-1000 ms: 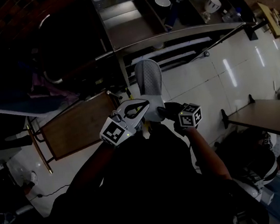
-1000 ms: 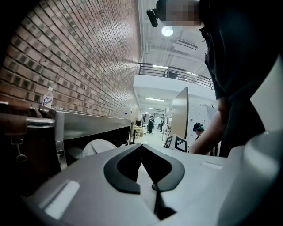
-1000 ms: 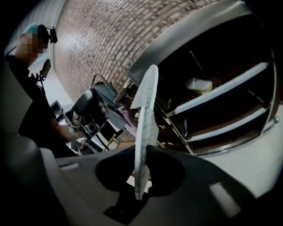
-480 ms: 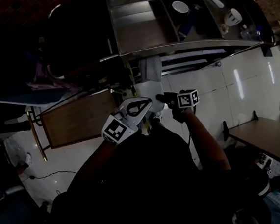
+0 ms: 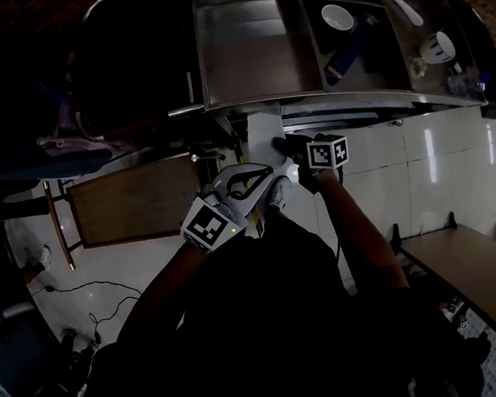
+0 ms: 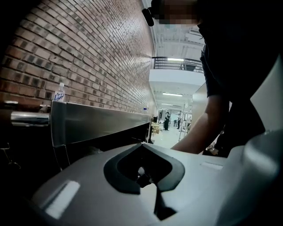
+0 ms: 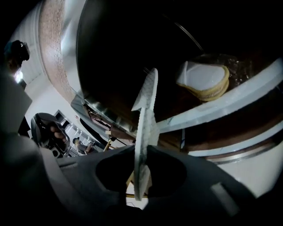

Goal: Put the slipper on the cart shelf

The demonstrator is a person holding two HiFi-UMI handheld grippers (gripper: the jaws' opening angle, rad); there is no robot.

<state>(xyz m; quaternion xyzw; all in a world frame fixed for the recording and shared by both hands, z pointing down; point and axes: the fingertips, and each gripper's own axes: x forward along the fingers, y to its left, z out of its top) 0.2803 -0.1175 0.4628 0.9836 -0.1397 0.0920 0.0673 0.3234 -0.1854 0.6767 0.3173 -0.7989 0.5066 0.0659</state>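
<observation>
The right gripper (image 7: 142, 152) clamps the slipper (image 7: 148, 101) edge-on, just outside the cart (image 5: 244, 63). Inside the cart sits a pale dish stack (image 7: 204, 80), and on its top a bowl (image 5: 336, 17). The left gripper (image 6: 145, 175) is closed and empty.

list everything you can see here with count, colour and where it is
cart: 1, steel, ahead of the person
bowl: 1, white, on the cart's top
mug: 1, white, on the cart's top, right end
bottle: 1, clear, on the cart's top
slipper: 1, pale grey, in the right gripper, at the cart's edge
table: 2, brown, one left of the grippers, one at lower right
wall: 1, red brick, behind the cart
floor: white tiles
left gripper: 1, grey, jaws together, empty
right gripper: 1, dark, shut on the slipper
</observation>
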